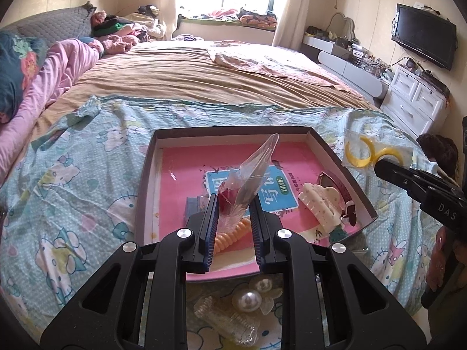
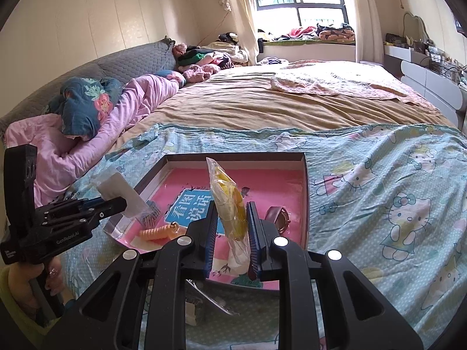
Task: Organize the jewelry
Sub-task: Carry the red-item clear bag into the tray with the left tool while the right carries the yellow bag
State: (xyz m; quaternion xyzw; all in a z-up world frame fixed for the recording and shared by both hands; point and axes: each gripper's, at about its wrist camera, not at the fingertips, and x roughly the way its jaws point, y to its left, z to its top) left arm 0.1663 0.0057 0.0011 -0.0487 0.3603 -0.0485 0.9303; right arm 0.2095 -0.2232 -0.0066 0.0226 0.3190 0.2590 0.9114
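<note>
A big bed [image 1: 204, 73] has a tan sheet, and a light blue cartoon-cat blanket [image 1: 73, 180] is spread over its near end. On the blanket sits a shallow dark cardboard box with a pink bottom [image 1: 143, 186]. Just beside the box, on the blanket, lie a flower clip with big white pearls [image 1: 256, 297] and a clear plastic hair clip [image 1: 227, 320].

The tray [image 1: 147, 175] has dark walls and a pink floor bearing a blue label, and it sits on a pale blue bedsheet [image 1: 73, 180] printed with white cartoon cats. Both black claws have blue pads: the left claw [image 1: 233, 213] grips a clear bag with a dark red piece [image 1: 230, 198], the right claw [image 2: 232, 224] a clear bag with yellow hoops [image 2: 229, 204]. In the tray lie an orange coiled hair tie [image 1: 230, 234] and a cream dotted hair clip [image 1: 322, 204].
</note>
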